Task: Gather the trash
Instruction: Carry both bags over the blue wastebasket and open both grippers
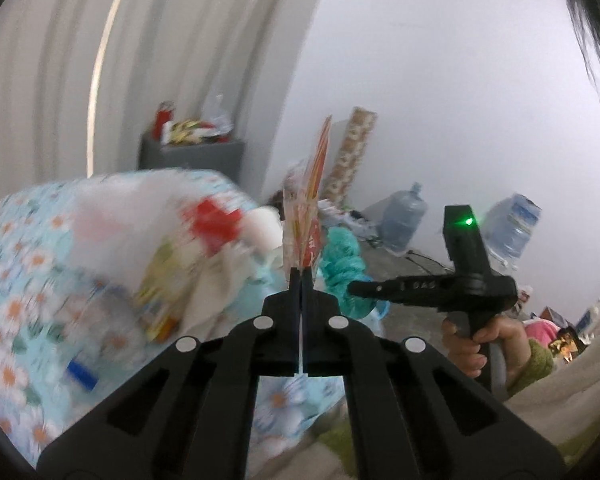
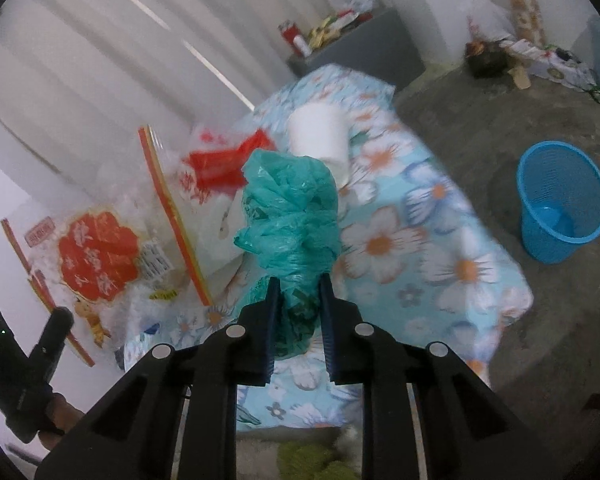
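My left gripper (image 1: 301,276) is shut on a clear plastic wrapper with red and orange print (image 1: 310,200), held edge-on above the table; the same wrapper (image 2: 100,256) shows flat at the left of the right wrist view. My right gripper (image 2: 299,284) is shut on a crumpled teal plastic bag (image 2: 290,208), lifted over the table; the bag (image 1: 342,268) also shows in the left wrist view beside the right gripper's body (image 1: 432,288). A blue mesh waste basket (image 2: 562,204) stands on the floor to the right of the table.
The table has a light blue flowered cloth (image 2: 420,232) with a white paper roll (image 2: 320,140), a red wrapper (image 2: 224,164) and other litter. A grey cabinet (image 1: 192,152) with items stands behind. Water jugs (image 1: 404,220) and clutter sit along the wall.
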The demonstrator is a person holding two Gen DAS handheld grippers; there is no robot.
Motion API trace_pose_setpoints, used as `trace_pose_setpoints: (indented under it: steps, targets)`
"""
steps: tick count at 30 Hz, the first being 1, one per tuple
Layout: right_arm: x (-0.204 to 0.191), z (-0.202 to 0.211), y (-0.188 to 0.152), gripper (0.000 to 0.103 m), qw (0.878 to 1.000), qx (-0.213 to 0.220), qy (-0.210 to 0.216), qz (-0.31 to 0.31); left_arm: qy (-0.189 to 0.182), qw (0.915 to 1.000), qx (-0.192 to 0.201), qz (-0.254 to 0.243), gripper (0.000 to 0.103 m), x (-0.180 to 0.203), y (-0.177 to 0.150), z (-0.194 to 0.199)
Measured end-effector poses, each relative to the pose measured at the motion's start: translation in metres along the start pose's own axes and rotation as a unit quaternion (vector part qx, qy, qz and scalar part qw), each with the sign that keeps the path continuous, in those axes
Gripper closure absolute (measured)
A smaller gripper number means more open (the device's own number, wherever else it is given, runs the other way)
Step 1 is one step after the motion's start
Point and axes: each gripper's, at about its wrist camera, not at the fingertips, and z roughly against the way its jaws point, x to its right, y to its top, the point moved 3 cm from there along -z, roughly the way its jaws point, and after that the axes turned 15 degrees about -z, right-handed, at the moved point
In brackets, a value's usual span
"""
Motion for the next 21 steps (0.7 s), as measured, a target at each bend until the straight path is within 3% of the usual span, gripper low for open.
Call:
trace_pose_setpoints:
  steps: [4,9,13,15,21]
  targets:
    - [0.022,0.026,0.019,0.084,0.999,0.038,-0.005,-0.029,-0.039,0.9991,0.003,-0.018,0.103,0.016,0.031,-0.031]
    - [0.063,0.055,0.051,0.084,0.992,0.094,-0.019,-0.085,-0.091,0.9949,-0.044,-0.007,0.103,0.03,0.067,-0.105]
    - [0.11,0.064,0.083,0.084,0.979,0.135,-0.045,-0.146,-0.137,0.9866,-0.088,-0.014,0.103,0.052,0.101,-0.19]
    - [0.138,0.062,0.096,0.084,0.971,0.148,-0.057,-0.18,-0.141,0.9836,-0.109,-0.029,0.103,0.066,0.112,-0.227]
    - [0.221,0.033,0.139,0.084,0.947,0.166,-0.091,-0.261,-0.157,0.9601,-0.226,-0.049,0.103,0.113,0.119,-0.386]
